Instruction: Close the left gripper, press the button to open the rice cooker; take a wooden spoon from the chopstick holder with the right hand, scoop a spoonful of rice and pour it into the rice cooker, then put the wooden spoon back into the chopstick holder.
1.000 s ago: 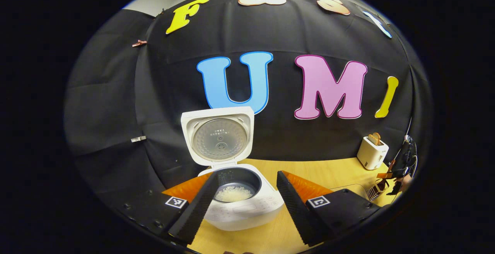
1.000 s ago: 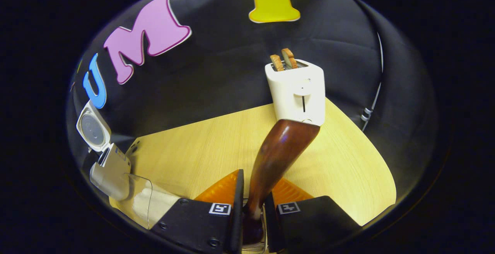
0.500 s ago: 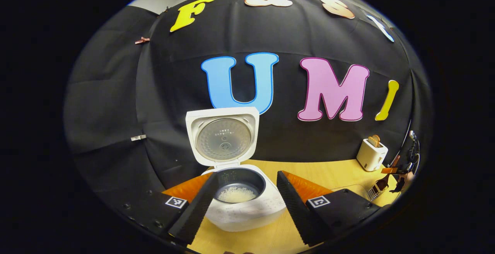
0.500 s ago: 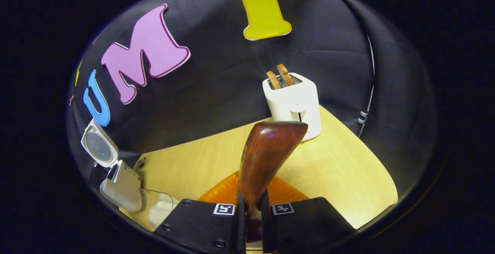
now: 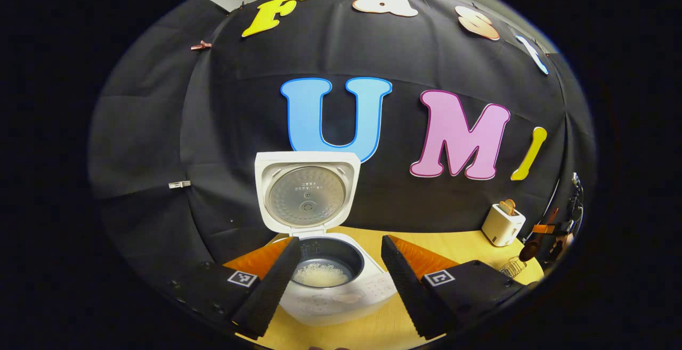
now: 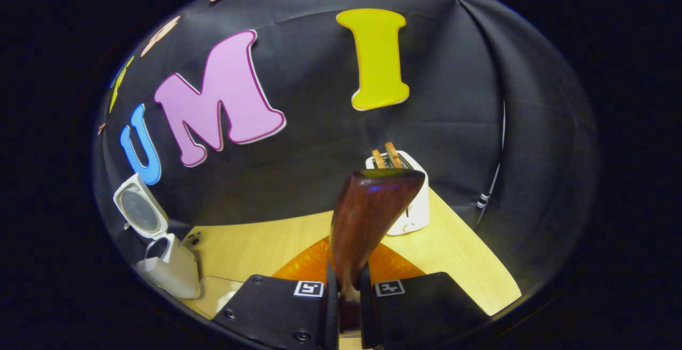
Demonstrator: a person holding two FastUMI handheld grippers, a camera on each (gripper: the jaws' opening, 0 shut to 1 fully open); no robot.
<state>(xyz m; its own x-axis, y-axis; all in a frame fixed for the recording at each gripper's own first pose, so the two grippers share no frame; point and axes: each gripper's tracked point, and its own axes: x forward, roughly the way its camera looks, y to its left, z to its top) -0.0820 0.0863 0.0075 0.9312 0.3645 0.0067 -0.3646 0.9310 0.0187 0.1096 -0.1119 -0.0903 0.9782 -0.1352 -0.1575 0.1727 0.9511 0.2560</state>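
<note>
Lifted since a second ago, the spoon (image 6: 367, 217) stands clamped between the right gripper (image 6: 345, 296) fingers, its bowl ahead of them, before the toaster (image 6: 413, 201). Left gripper (image 5: 335, 281) fingers spread wide, the open cooker (image 5: 330, 281) between them on the tabletop (image 5: 458, 243).

white toaster (image 6: 413, 206), toast slices (image 6: 386, 157), wooden table (image 6: 469, 265)

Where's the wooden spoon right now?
In the right gripper view the wooden spoon is clamped in the right claw, rising in front of the toaster.
</note>
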